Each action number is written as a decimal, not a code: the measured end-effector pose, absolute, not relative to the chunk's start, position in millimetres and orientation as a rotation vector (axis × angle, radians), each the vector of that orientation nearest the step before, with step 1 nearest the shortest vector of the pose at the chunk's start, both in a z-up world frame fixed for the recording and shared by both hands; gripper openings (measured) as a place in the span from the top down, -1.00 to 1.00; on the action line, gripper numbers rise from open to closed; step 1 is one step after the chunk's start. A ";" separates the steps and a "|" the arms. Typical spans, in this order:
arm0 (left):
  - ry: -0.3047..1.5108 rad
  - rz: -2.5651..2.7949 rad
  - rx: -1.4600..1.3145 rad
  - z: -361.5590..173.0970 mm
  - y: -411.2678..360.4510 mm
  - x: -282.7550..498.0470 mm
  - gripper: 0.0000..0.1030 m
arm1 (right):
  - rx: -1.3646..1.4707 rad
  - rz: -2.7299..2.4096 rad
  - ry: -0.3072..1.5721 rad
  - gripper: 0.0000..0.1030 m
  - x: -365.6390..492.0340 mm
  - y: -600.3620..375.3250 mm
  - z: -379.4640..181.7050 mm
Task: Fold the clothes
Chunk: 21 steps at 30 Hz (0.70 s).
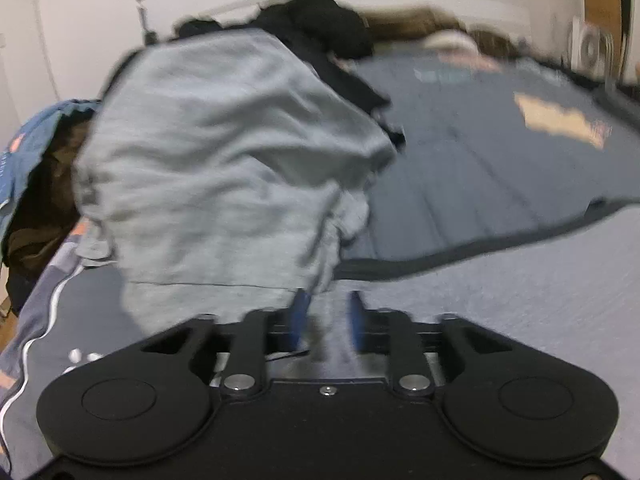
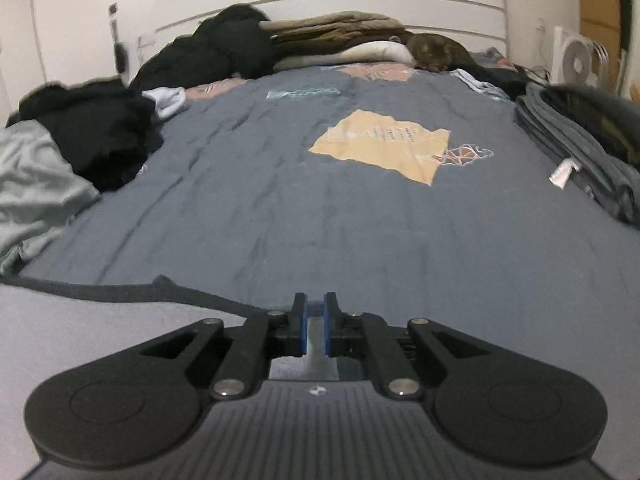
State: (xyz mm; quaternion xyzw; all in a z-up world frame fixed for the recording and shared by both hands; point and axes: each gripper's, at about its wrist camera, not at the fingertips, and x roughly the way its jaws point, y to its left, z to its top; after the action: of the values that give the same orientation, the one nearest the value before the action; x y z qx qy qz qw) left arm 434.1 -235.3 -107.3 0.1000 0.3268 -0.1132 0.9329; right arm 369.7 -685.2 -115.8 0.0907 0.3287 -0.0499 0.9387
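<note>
Folding has barely begun: grey garment (image 1: 224, 168) lies crumpled ahead of my left jaws (image 1: 327, 320), parted and empty; right jaws (image 2: 315, 328) nearly closed, empty.

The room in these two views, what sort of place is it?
Most likely a bedroom in a home. There is a bed with a white headboard, a blue-grey quilt over it, and loose clothes piled along its side.

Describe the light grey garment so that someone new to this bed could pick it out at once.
Start from the blue-grey bedspread and go to its left side, where clothes are heaped. The light grey garment lies crumpled nearest the foot, against a black pile. It is the only pale, silvery piece there.
</note>
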 end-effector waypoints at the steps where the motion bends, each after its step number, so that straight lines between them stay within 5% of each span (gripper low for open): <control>1: 0.651 -0.226 0.173 -100.9 -224.4 423.9 0.00 | 0.208 -0.096 0.648 0.66 361.9 -688.7 -110.2; 4: 0.622 -0.227 0.070 -82.1 -201.3 382.7 0.00 | 0.253 -0.076 0.602 0.24 327.0 -696.2 -86.5; 14: 0.624 -0.303 -0.377 -66.9 -220.9 212.3 0.00 | 0.465 -0.207 0.506 0.12 136.9 -672.7 -75.6; 21: 0.726 -0.337 -0.377 -91.3 -241.5 164.2 0.00 | 0.352 -0.209 0.562 0.11 89.7 -642.5 -98.6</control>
State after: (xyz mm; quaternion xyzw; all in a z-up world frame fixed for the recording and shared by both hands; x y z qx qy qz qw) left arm 164.2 -241.5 -91.3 -0.1825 0.3515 -0.1630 0.9036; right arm 89.7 -642.5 -98.6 0.1726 0.2755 -0.1024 0.9401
